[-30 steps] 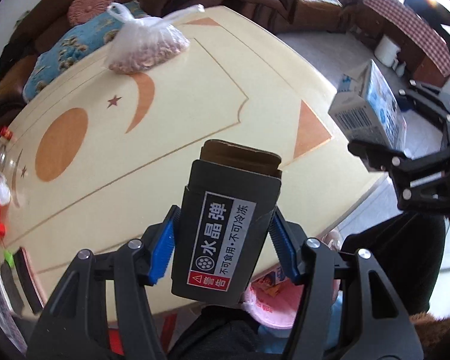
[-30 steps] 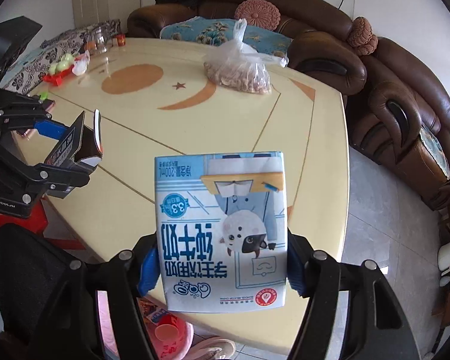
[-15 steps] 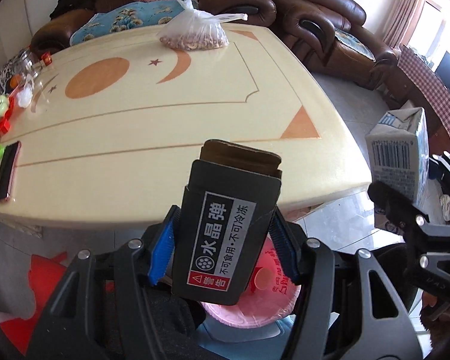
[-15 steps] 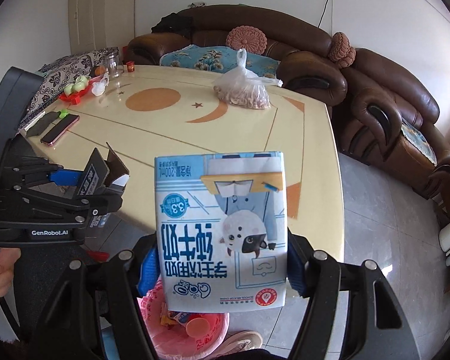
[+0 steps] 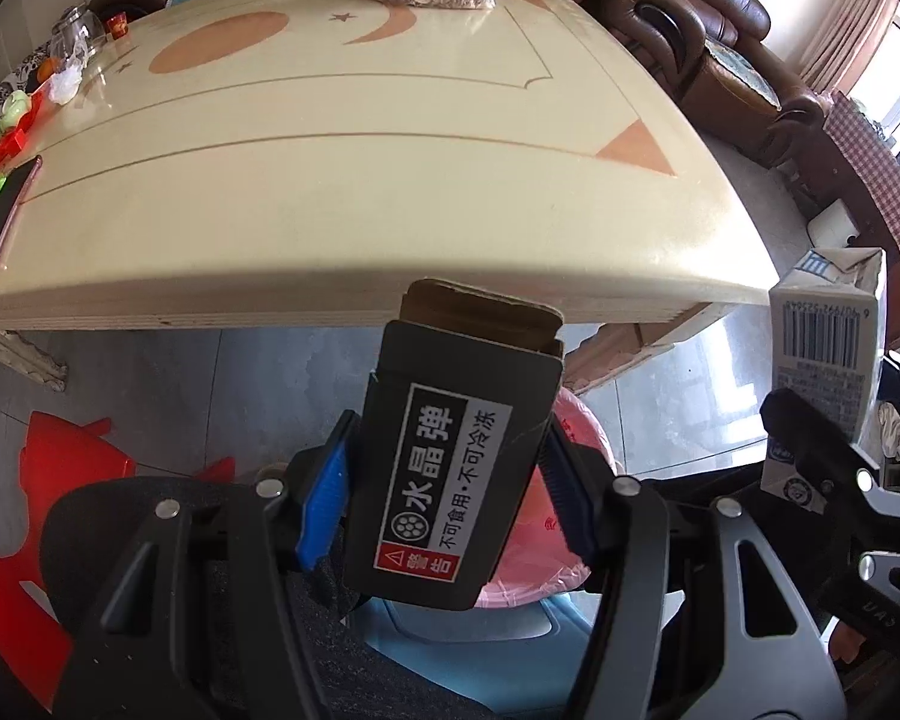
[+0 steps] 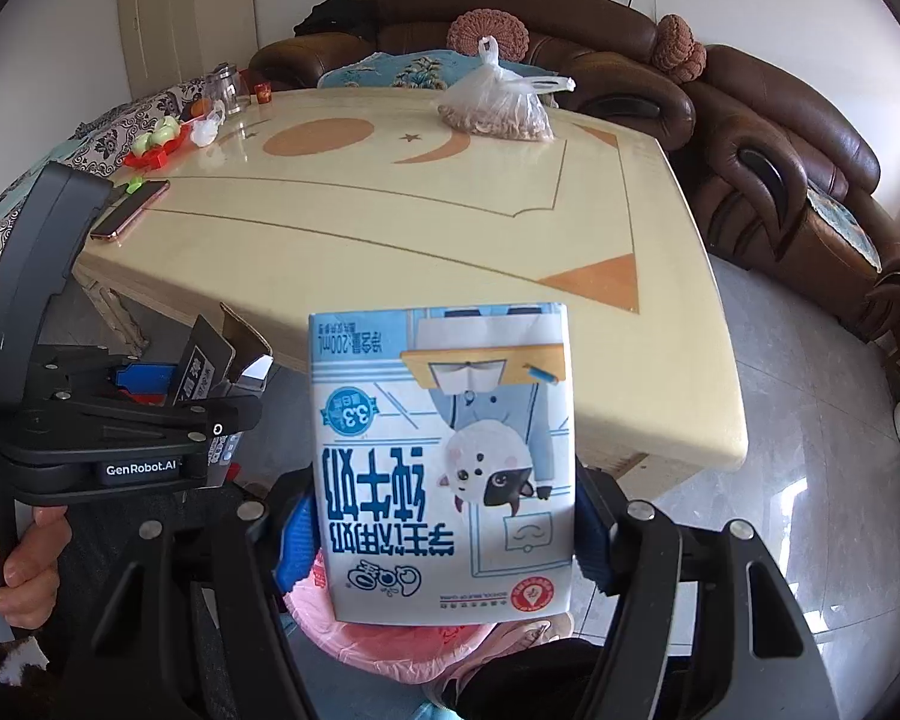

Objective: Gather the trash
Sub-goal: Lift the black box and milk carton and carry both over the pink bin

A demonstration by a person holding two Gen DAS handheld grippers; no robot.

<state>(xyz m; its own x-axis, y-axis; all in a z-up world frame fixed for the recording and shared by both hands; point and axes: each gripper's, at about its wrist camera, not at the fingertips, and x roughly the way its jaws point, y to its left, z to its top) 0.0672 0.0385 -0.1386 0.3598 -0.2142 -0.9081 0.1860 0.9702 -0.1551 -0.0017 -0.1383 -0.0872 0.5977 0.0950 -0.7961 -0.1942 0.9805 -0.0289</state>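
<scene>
The left gripper [image 5: 447, 495] clamps a black box [image 5: 450, 474] by its narrow sides between blue pads, jaws about half spread, the box's long axis running up the frame and its open brown end toward the table edge. In the other view the right gripper [image 6: 444, 531] pinches a blue-and-white milk carton [image 6: 444, 456] the same way, printing upside down, long axis also pointing away from the jaws.

Below both loads, at the bottom centre of each frame, lies the pink-lined trash bin [image 5: 561, 540], its liner [image 6: 390, 642] showing under the carton. The drop appears to turn on this: the bin sits directly beneath and slightly behind what each gripper holds, so each item would fall roughly end-on once released. Neither hand looks clearly nearer; the black box covers more of the bin's mouth in its own view.

A second earlier both items hung over the cream table [image 5: 342, 192]. Now the table has slid to the upper half of each frame, the floor and bin have come into view beneath, and the grip on each item is unchanged. A bag of nuts [image 6: 498, 108] and a phone [image 6: 129, 210] remain on the tabletop.
</scene>
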